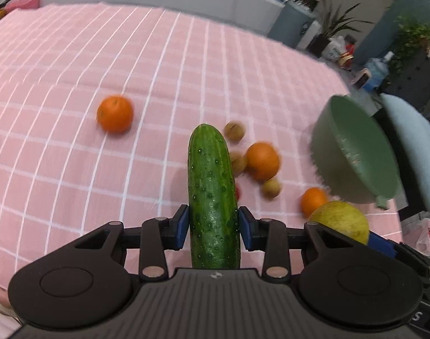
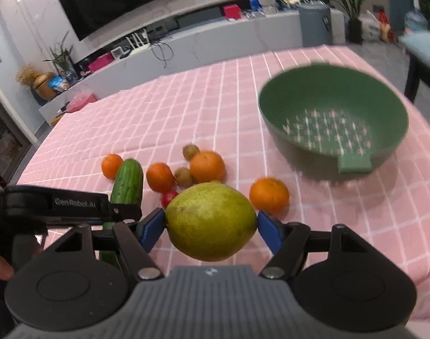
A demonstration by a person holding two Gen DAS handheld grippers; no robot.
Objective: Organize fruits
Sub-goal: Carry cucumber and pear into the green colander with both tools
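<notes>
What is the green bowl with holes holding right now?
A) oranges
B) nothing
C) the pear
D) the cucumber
B: the right wrist view looks straight into the green bowl and only its slotted bottom shows; the cucumber sits in the left gripper, the pear in the right gripper, and the oranges lie on the pink cloth.

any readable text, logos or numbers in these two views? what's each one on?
"GenRobot.AI": on the side of the left gripper, seen in the right wrist view.
"S": lone letter on the black body at the lower right edge of the left wrist view; the rest is cut off.
Labels on the background shelf clutter: too small and blurred to read.
</notes>
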